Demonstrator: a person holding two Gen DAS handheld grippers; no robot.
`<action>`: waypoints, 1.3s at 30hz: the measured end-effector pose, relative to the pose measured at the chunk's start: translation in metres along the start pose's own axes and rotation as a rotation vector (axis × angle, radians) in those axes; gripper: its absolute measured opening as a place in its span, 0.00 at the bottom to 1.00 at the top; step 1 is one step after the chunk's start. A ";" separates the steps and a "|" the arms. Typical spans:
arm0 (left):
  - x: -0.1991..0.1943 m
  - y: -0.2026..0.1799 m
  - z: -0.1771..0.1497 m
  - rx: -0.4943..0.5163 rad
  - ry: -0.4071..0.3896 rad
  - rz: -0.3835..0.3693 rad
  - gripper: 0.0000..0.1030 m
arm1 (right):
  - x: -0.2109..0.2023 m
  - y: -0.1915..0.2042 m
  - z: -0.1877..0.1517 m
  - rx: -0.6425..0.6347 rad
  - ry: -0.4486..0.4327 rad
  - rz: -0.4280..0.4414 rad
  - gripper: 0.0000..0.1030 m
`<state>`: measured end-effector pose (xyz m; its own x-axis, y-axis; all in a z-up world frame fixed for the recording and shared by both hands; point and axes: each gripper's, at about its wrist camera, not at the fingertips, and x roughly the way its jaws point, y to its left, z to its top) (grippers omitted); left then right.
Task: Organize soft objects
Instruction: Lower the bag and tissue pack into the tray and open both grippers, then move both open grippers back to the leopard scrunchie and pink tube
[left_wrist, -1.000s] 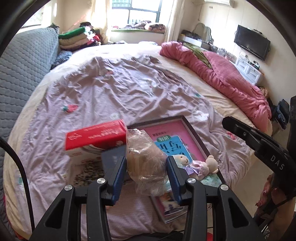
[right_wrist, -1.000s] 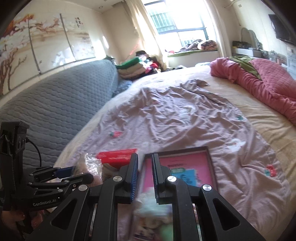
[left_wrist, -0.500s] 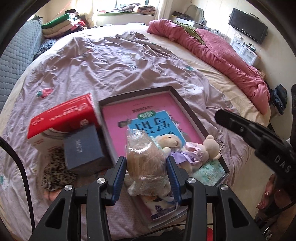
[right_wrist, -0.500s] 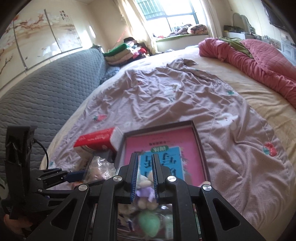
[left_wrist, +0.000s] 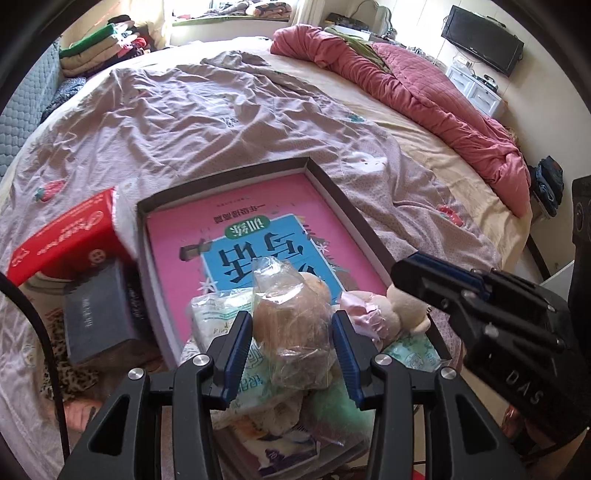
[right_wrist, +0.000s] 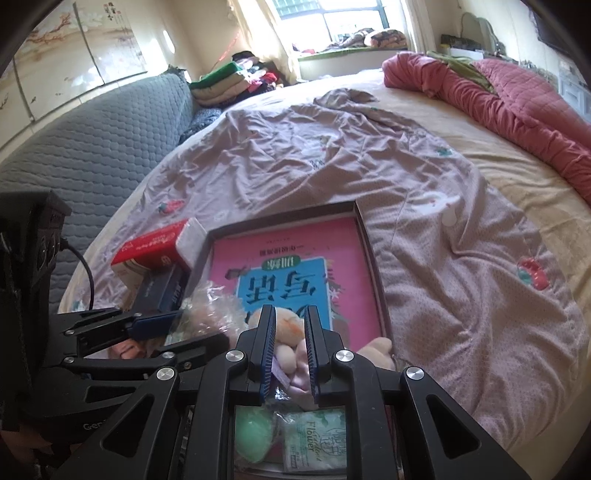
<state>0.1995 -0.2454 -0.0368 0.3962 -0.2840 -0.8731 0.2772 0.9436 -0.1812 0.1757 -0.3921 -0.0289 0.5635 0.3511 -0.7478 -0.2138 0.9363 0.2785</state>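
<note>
My left gripper (left_wrist: 291, 325) is shut on a clear plastic bag (left_wrist: 295, 310) with a brown plush thing inside, held just above the near end of a shallow brown tray (left_wrist: 229, 173). A pink book (left_wrist: 258, 229) lies in the tray. A plush bear in a purple dress (left_wrist: 391, 306), tissue packs (left_wrist: 218, 310) and a green soft thing (right_wrist: 255, 432) lie heaped at the tray's near end. My right gripper (right_wrist: 290, 317) is shut and empty, hovering over the bear (right_wrist: 288, 332). In the right wrist view the left gripper (right_wrist: 159, 325) and bag (right_wrist: 210, 306) are at left.
A red tissue box (left_wrist: 62, 240) and a dark box (left_wrist: 96, 310) sit left of the tray, with leopard-print cloth (left_wrist: 55, 343) beside them. A pink quilt (left_wrist: 424, 85) lies far right on the bed, folded clothes (left_wrist: 99, 40) far left, a grey padded headboard (right_wrist: 92, 140) along the left.
Both grippers have come down and forward over the tray, so its near end now fills the views. The left still holds the bag; the right stays shut.
</note>
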 end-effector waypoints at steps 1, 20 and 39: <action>0.004 0.000 0.001 0.000 0.008 0.001 0.44 | 0.002 -0.002 -0.001 0.002 0.003 0.002 0.16; 0.017 0.013 0.006 -0.060 0.025 -0.004 0.52 | 0.036 -0.015 0.001 -0.013 0.073 -0.010 0.37; -0.006 0.023 0.008 -0.064 -0.019 0.046 0.63 | 0.030 -0.015 0.011 0.006 0.044 -0.031 0.54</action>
<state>0.2101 -0.2233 -0.0322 0.4242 -0.2428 -0.8724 0.2024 0.9644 -0.1700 0.2049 -0.3960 -0.0485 0.5343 0.3213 -0.7819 -0.1919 0.9469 0.2579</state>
